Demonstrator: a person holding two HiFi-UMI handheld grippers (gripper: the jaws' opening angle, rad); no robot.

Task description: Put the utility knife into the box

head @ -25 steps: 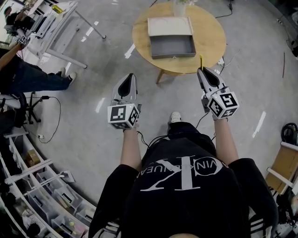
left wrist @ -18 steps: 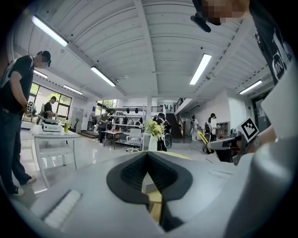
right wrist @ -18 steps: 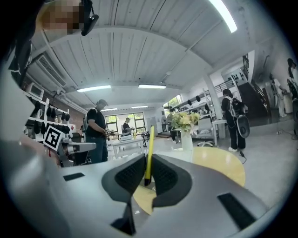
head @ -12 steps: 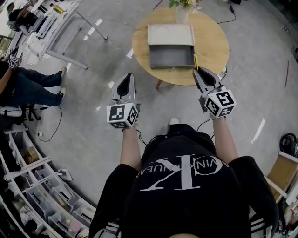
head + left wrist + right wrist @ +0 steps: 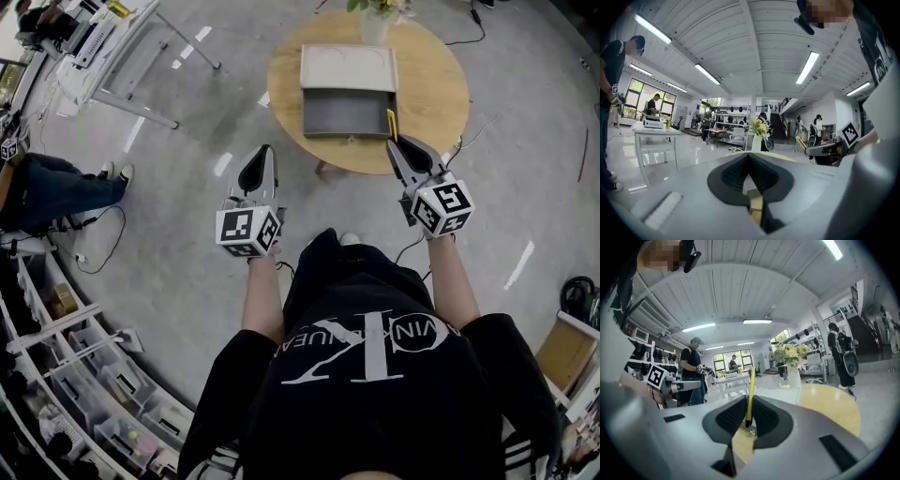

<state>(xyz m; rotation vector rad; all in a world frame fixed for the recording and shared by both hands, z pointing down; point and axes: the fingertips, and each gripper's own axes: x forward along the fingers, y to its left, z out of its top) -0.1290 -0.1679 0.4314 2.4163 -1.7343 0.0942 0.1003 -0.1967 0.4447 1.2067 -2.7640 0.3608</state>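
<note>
**Knife held at the box's edge**

Right gripper (image 5: 397, 143): jaws clamped on the yellow utility knife (image 5: 391, 124). The knife stands up from between them, slim and close to upright (the right gripper view shows this plainly). From the head view, its far end lies at the right wall of the open grey box (image 5: 347, 112). The box sits on the round wooden table (image 5: 431, 84), with its pale lid (image 5: 348, 67) directly behind it.

Left gripper (image 5: 262, 155): over the floor, short of the table, jaws closed together with nothing between them.

Vase of flowers (image 5: 375, 21) at the table's far rim.
</note>
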